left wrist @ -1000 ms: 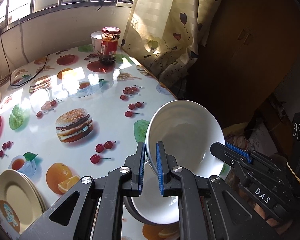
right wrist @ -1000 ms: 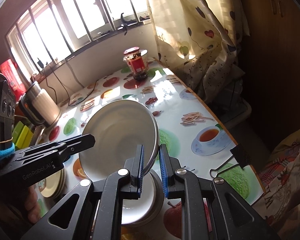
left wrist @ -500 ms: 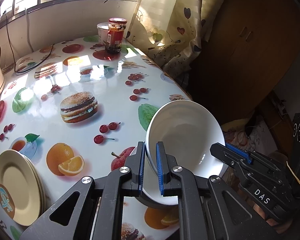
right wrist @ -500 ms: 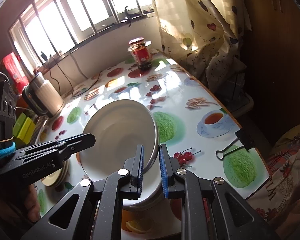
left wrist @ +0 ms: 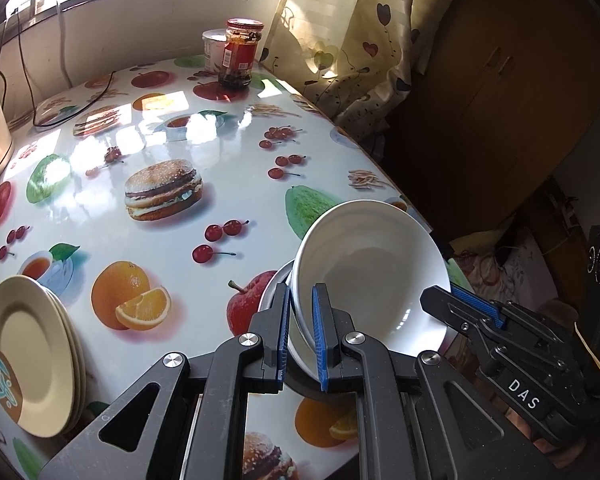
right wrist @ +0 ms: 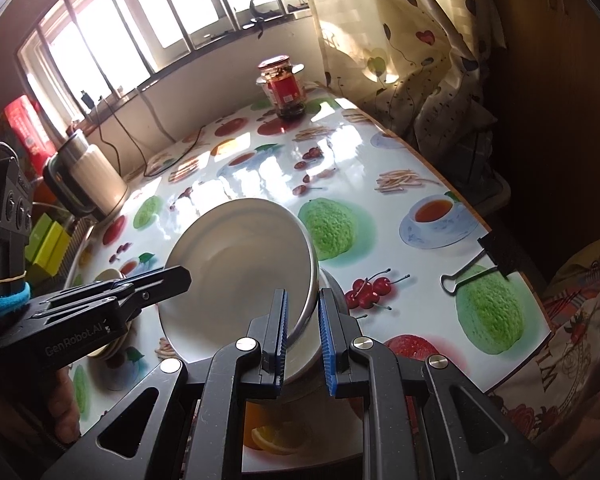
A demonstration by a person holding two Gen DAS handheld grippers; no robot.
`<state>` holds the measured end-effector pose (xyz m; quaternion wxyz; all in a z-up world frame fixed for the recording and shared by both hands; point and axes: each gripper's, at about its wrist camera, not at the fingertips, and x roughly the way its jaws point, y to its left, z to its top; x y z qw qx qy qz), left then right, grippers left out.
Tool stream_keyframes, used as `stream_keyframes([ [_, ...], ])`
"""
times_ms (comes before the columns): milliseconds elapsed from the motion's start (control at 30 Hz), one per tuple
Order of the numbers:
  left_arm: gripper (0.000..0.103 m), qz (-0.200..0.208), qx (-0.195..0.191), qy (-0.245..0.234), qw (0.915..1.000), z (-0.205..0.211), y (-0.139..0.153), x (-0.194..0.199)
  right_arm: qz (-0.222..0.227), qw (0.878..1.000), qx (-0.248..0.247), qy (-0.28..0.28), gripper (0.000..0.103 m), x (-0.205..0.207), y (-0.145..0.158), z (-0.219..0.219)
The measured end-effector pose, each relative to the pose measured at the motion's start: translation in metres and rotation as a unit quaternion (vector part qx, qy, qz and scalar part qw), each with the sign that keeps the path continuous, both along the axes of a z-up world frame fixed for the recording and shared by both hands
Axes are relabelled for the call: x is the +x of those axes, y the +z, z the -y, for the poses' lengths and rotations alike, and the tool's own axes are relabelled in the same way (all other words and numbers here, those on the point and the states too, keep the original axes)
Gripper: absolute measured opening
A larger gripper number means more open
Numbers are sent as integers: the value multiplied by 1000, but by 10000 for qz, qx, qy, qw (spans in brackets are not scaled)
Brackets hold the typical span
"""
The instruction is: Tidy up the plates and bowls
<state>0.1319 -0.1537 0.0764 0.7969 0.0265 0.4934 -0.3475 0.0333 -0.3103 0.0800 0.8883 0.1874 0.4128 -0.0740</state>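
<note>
Right wrist only: binder clip (right wrist: pixel 484 261) on table (right wrist: pixel 399 204)

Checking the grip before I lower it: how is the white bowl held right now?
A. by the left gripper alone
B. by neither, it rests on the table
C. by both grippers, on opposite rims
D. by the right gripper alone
C: the left gripper and right gripper each pinch a rim of the tilted white bowl.

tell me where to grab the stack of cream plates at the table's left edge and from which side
Grip the rim of the stack of cream plates. They lie flat with thin lips overhanging the table, so come in low from its near left edge, one finger under the rim, one above. That is a judgement; both grippers are busy now.
</note>
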Motion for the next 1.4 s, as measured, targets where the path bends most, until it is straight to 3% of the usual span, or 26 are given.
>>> stream_keyframes([
  [1400, 12, -200, 49, 113, 9997, 0, -15, -4, -232, 9996, 145, -22, 17, -1, -20, 2],
])
